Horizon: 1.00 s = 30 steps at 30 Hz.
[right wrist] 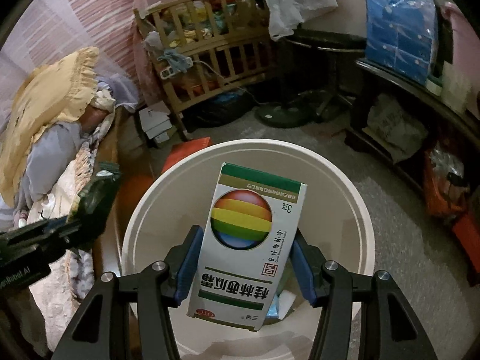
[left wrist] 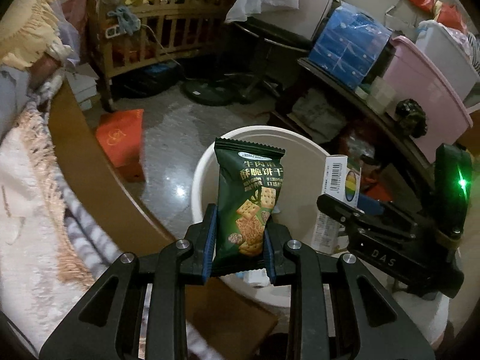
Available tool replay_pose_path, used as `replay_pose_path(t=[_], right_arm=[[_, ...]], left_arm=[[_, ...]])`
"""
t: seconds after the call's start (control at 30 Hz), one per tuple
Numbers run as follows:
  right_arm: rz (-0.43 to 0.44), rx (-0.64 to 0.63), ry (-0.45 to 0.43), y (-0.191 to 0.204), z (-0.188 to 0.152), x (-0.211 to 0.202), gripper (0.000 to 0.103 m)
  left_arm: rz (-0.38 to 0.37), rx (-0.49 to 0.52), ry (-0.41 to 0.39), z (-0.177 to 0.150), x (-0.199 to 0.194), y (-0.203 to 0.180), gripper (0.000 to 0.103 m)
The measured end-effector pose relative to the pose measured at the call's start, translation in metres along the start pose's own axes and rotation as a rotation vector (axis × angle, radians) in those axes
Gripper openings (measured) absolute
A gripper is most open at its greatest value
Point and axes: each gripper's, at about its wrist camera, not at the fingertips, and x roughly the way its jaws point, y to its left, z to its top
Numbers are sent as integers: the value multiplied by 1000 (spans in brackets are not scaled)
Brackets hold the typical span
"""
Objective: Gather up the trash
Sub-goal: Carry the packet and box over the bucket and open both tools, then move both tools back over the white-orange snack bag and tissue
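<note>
Glossy foil cracker packet [left wrist: 250, 198]; smooth cardboard box [right wrist: 243, 246]; matt plastic bin [right wrist: 357, 210].

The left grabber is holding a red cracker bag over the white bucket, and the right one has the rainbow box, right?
Almost. The cracker bag in the left gripper is dark green, not red, as the left wrist view shows. The right gripper does hold the rainbow box over the white bucket.

green wrapper [left wrist: 250, 201], box [right wrist: 243, 240] — above bin [right wrist: 354, 186]

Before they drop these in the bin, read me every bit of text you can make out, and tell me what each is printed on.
"酥脆饼干": green snack packet in the left gripper.
"桂林西瓜霜", "3克", "OTC": white medicine box in the right gripper, upside down.
"DAS": right gripper's body.
Barcode digits, small print: unreadable.
</note>
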Motion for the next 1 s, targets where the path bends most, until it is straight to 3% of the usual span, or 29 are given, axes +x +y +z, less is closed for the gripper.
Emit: replay_pose_path(t=[0.03, 0.13, 0.2, 0.23, 0.47, 0.67, 1.0], right_arm=[[-2, 7, 0, -1, 0, 0, 55], [-15, 25, 3, -5, 0, 2, 56], [-20, 39, 8, -6, 0, 3, 65], [-15, 46, 8, -7, 0, 4, 70], [8, 23, 6, 3, 0, 3, 71], [28, -50, -13, 25, -3, 1, 71], [116, -155, -61, 83, -3, -3, 72]], left_arm=[[-11, -7, 4, 1, 2, 0, 27], [-27, -30, 17, 2, 4, 3, 42], [-17, -28, 10, 3, 0, 5, 49], [-14, -27, 8, 3, -2, 6, 49], [20, -51, -10, 0, -22, 24, 49], [109, -23, -47, -8, -53, 43, 49], [268, -70, -165, -10, -147, 114, 49]])
